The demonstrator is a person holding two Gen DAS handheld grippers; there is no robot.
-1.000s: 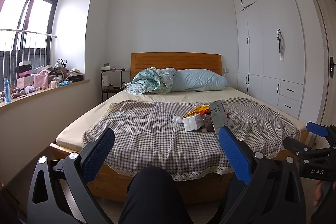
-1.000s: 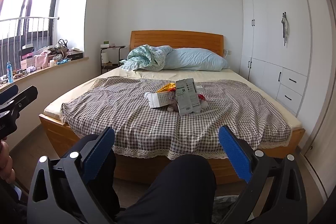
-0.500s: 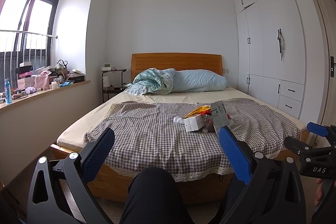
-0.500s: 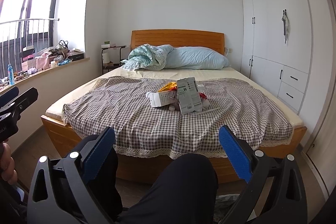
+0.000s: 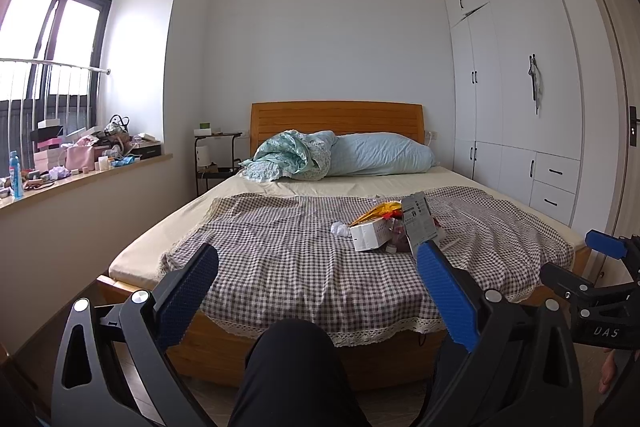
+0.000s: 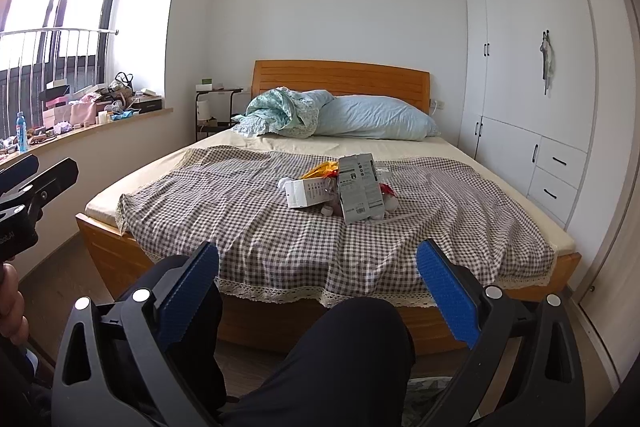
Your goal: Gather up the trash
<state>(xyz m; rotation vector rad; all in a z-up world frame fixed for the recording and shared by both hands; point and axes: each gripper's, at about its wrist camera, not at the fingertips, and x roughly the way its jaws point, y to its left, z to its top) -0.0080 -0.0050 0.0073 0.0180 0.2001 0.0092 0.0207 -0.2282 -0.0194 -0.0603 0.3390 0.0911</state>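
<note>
A small heap of trash lies on the checked bedspread (image 6: 248, 211): a white box (image 6: 306, 193), a grey flattened carton (image 6: 357, 189), a yellow wrapper (image 6: 322, 169), a crumpled white tissue (image 5: 340, 228) and small red and white bits. In the left wrist view the white box (image 5: 371, 234) and grey carton (image 5: 418, 221) sit right of centre. My left gripper (image 5: 318, 269) is open and empty, well short of the bed. My right gripper (image 6: 318, 269) is also open and empty, facing the heap from the foot of the bed.
A person's dark-trousered knee (image 5: 294, 359) rises between the fingers in both views. White wardrobes (image 6: 532, 75) line the right wall. A cluttered window sill (image 5: 80, 163) runs along the left. Pillows and a crumpled quilt (image 6: 288, 111) lie at the wooden headboard (image 6: 340, 77).
Both cameras have drifted slightly; the bed and trash sit a little nearer and lower in the right wrist view. Both grippers stay open.
</note>
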